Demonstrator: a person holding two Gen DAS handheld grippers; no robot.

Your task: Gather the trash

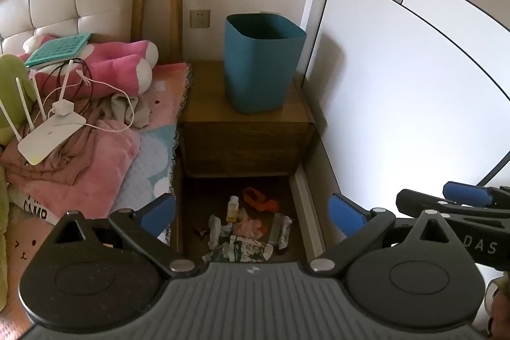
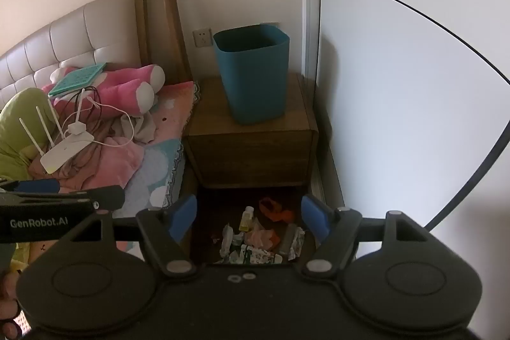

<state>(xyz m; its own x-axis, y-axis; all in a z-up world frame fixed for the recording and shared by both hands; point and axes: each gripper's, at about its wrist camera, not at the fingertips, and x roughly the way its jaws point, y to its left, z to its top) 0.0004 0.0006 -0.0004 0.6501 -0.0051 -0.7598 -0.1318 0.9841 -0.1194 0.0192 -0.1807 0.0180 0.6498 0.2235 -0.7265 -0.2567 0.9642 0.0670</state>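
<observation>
Both grippers are held tilted down over the narrow strip of dark floor between the bed and the white wardrobe, and nothing is held in either. The left gripper is seen with its blue-padded jaws spread as wide as they go, with only floor and litter showing between them. The right gripper is likewise wide open and empty; it can also be seen from the side at the right edge of the left wrist view, alongside the left one. The trash lies scattered on the floor in front of the wooden nightstand: a small bottle with a white cap and yellow contents, an orange scrap just behind it, a crumpled pink piece, a silvery wrapper toward the wardrobe side, and a printed green-and-white wrapper nearest the grippers. The pieces are packed close, several touching or overlapping. A teal bin is stood upright on top of the nightstand, well apart from the litter below; its inside cannot be seen. On the bed, a white router with raised antennas is rested on pink bedding, and a pink plush toy is laid by the headboard.
</observation>
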